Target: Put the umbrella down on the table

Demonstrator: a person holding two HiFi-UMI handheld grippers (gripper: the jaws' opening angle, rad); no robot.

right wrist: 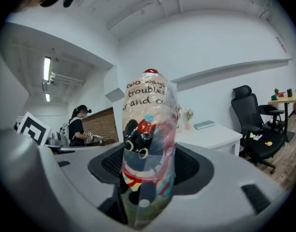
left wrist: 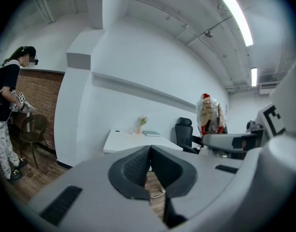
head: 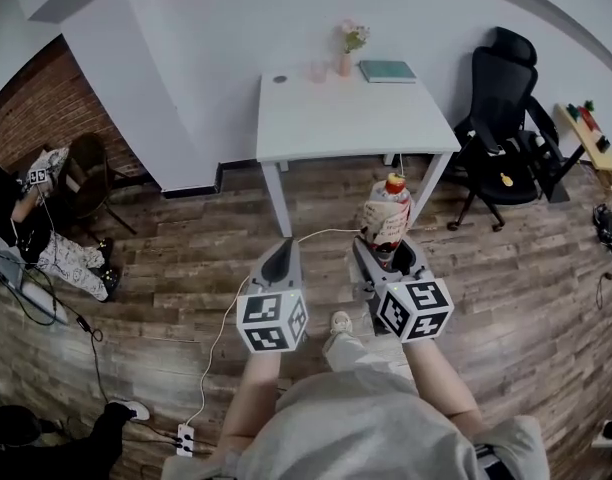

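Observation:
A folded umbrella (head: 388,216) in a printed clear sleeve with a red tip stands upright between the jaws of my right gripper (head: 391,258), which is shut on it. In the right gripper view the umbrella (right wrist: 149,144) fills the middle, with the dark pads (right wrist: 186,166) pressed against its sides. My left gripper (head: 279,264) is shut with nothing in it; its pads (left wrist: 138,170) meet in the left gripper view. The white table (head: 316,128) stands ahead of both grippers, against the wall; it appears smaller as the table (left wrist: 126,141) in the left gripper view and the table (right wrist: 220,135) in the right gripper view.
On the table's far edge are a pink vase with flowers (head: 348,50), a small glass (head: 317,71) and a teal book (head: 387,71). A black office chair (head: 501,118) stands right of it. A person (head: 46,228) sits at the left. A white cable (head: 221,338) runs across the wooden floor.

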